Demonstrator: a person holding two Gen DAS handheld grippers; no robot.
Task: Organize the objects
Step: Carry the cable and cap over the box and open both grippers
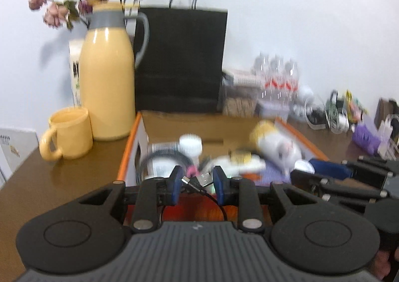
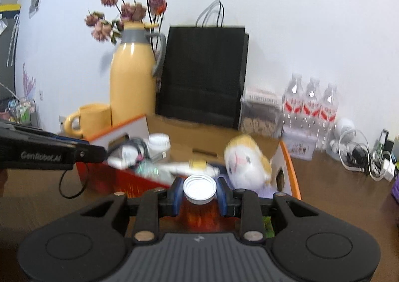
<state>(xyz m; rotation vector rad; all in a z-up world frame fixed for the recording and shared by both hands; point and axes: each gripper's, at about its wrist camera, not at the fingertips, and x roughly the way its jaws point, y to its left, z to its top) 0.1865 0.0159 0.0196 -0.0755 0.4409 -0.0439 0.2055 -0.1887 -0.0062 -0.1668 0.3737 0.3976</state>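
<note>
My left gripper is shut on a black USB cable, whose plugs stick out between the blue pads while the rest hangs below. Seen from the right wrist, that cable dangles in a loop under the left gripper. My right gripper is shut on an amber bottle with a white cap. Both grippers are held above the near side of an orange-rimmed cardboard box. Inside it lie a white and yellow plush toy, a white-lidded jar and other small items.
Left of the box stand a yellow thermos and a yellow mug. A black paper bag is behind the box. Water bottles, a clear container and tangled cables crowd the brown table's right side.
</note>
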